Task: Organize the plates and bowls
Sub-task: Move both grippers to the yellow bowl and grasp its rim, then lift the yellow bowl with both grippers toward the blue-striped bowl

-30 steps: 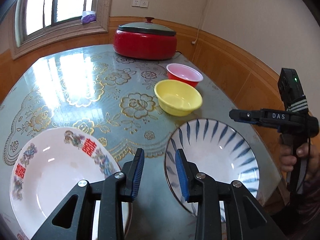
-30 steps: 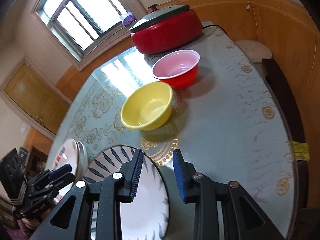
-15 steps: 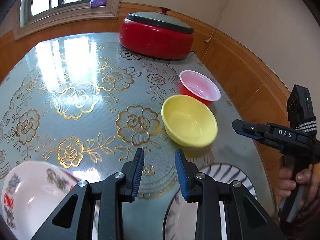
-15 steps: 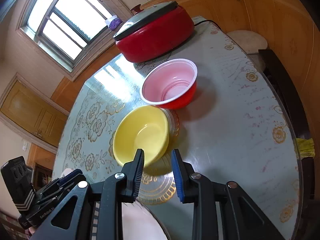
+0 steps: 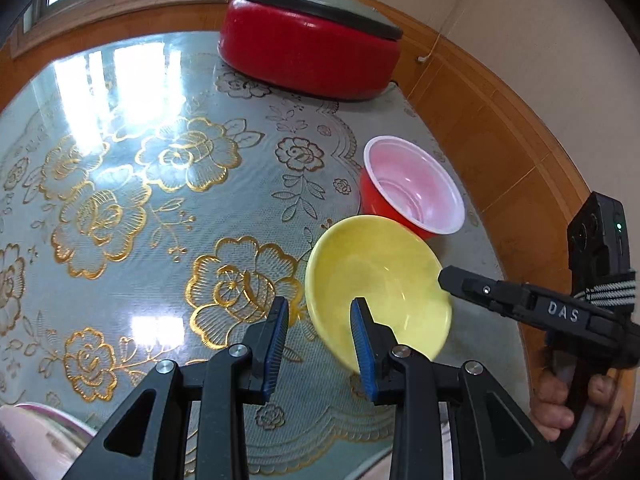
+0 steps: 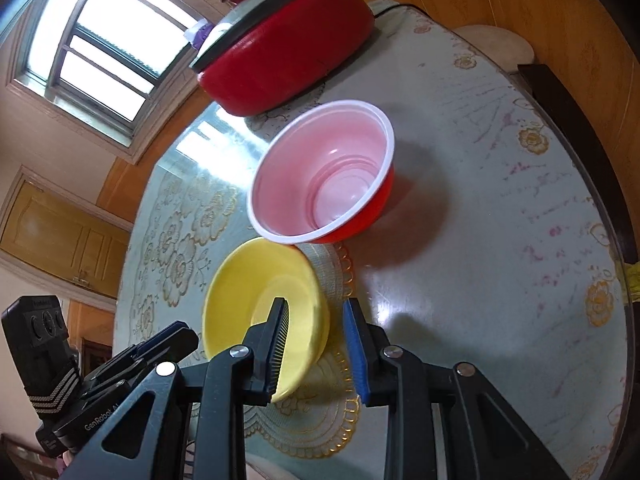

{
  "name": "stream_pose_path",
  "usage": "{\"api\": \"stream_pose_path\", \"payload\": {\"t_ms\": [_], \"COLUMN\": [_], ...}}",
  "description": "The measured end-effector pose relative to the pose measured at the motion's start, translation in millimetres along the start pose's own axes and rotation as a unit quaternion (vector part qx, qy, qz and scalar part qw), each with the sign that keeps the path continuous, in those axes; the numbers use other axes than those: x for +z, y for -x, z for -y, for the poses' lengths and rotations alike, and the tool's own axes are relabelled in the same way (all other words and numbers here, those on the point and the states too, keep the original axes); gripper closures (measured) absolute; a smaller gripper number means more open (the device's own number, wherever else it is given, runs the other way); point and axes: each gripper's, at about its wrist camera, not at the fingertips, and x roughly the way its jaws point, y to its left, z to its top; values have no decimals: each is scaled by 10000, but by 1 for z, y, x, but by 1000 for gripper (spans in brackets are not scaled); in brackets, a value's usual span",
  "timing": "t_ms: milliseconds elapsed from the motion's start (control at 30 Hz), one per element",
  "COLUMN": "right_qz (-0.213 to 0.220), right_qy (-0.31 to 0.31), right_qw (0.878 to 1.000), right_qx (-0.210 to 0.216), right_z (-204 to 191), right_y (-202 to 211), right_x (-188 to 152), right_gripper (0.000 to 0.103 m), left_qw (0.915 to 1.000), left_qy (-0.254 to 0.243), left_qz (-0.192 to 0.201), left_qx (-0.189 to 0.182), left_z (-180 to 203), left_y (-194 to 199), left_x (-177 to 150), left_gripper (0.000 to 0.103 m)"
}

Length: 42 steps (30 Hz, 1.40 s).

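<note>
A yellow bowl (image 5: 376, 280) sits on the table with a red bowl with a pink inside (image 5: 414, 192) just behind it. My left gripper (image 5: 320, 336) is open, its jaws astride the yellow bowl's near-left rim. My right gripper (image 6: 316, 336) is open, its jaws astride the yellow bowl's (image 6: 260, 292) right rim, with the red bowl (image 6: 324, 172) beyond. The right gripper also shows in the left wrist view (image 5: 452, 280) at the bowl's right edge. A white plate's edge (image 5: 36, 432) shows at bottom left.
A large red pot with a grey lid (image 5: 312, 44) stands at the table's back. The round table (image 5: 120, 184) has a floral glass-covered cloth. A wooden-panelled wall (image 5: 500, 128) runs close along the right. A dark chair (image 6: 576, 128) stands by the table's right edge.
Both grippers have moved forward from the plates toward the yellow bowl and now straddle its rim. The blue-striped plate has dropped out of view below.
</note>
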Motion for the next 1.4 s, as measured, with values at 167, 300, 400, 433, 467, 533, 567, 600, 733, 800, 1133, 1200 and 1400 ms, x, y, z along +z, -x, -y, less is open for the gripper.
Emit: {"api": "stream_pose_path", "payload": {"t_ms": [167,300,400,433,467,533,567,600,733,800,1133,1200,1400], "right_qz": [-1,-69,-43,-31,-35,-76,-86,-83,-76,-89,-6,13,70], "right_qy": [74,173,250,296,314,241,212,202,289,335,531,576,686], "right_qw": [10000,9996,9994,9992,9991,9994,9996,9997,9995,9993,9986,9983,9976], "right_qx": [36,-216,-219,-267,-289,-226,-169,-131,-135,-155,-28,-8,32], "right_z": [1,1,-2,-4,-5,-3,-2,-2,-8,-12,-28,-32,-41], "right_y": [-11,-21,-21,-20,-21,-21,-21,-19,-16,-16,-4,-1,4], "right_x": [2,-2,-4,-4,-4,-4,-3,-3,-4,-4,-8,-8,-12], "right_gripper": [76,90,94,95,95,95,95,95,95,95,95,95,95], "left_qw": [9997,9989,9987,9988,9988,9986,9984,9981,9986,9987,9992,9994,9995], "left_qy": [76,277,267,242,229,262,307,351,299,306,276,245,126], "left_qz": [-220,-330,-361,-368,-372,-390,-396,-402,-312,-283,-52,1,219], "left_qx": [-115,-201,-254,-232,-216,-247,-269,-302,-288,-281,-275,-259,-181], "left_z": [-2,-11,-11,-10,-9,-10,-12,-13,-14,-15,-15,-13,-9], "left_y": [-22,-33,-35,-35,-35,-34,-33,-31,-20,-17,11,11,28], "left_x": [7,6,4,3,2,1,0,-2,-6,-7,-20,-20,-29], "left_gripper": [73,84,91,91,91,92,93,93,94,94,94,94,93]}}
